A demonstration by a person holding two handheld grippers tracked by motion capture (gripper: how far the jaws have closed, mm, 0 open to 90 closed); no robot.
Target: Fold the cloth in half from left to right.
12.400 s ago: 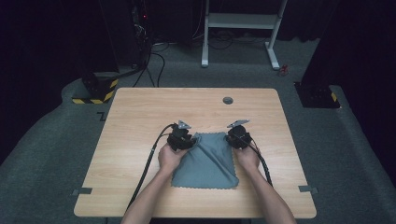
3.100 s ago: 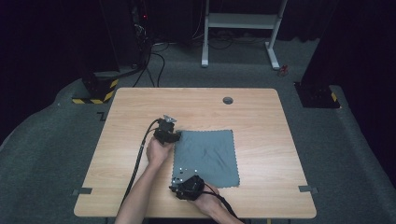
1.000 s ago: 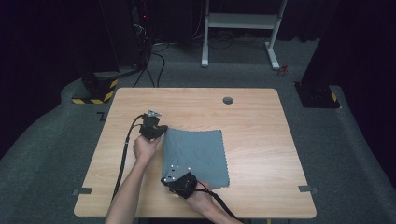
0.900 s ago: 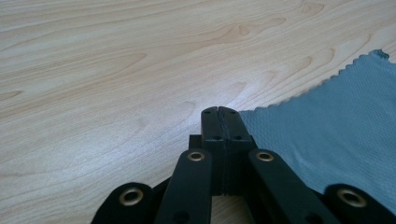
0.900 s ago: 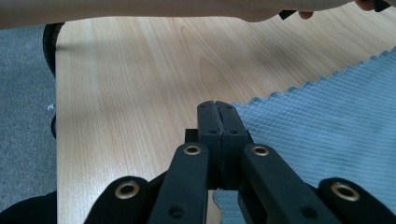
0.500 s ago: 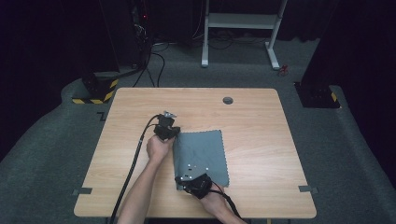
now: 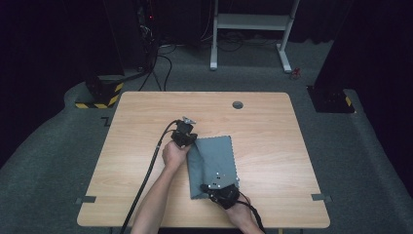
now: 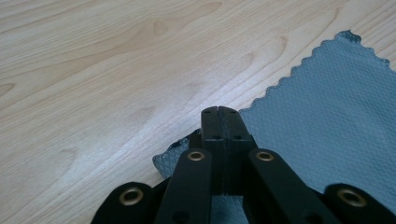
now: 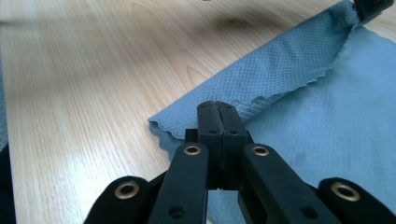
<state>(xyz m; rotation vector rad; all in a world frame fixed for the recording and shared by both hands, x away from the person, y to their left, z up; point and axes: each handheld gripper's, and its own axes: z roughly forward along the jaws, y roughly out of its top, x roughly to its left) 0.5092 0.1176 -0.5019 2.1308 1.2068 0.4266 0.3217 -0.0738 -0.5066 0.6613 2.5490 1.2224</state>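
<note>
1. The grey cloth [image 7: 213,163] lies partly folded near the table's [image 7: 272,146] front edge, with bare wood all round.
2. The left gripper [image 7: 185,134] is clamped on the cloth's far corner.
3. The right gripper [image 7: 220,191] pinches its near, lifted edge.
</note>
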